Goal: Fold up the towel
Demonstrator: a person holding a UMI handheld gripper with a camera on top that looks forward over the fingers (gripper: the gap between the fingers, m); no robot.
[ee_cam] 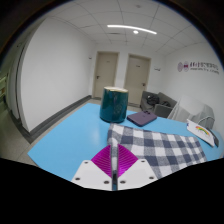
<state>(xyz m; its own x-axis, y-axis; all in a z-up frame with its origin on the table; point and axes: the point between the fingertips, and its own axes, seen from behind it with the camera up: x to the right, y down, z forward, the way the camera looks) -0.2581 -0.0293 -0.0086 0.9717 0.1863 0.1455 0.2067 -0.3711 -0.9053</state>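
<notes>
A grey-and-white checked towel lies on the light blue table, spreading from between my fingers away to the right. My gripper has its purple pads pressed together on the towel's near edge, a thin fold of cloth pinched between them. The part of the towel inside the jaws is hidden.
A dark teal cylindrical container stands on the table beyond the towel. A dark flat item lies to its right, and white objects sit at the far right. Doors and a chair are in the room behind.
</notes>
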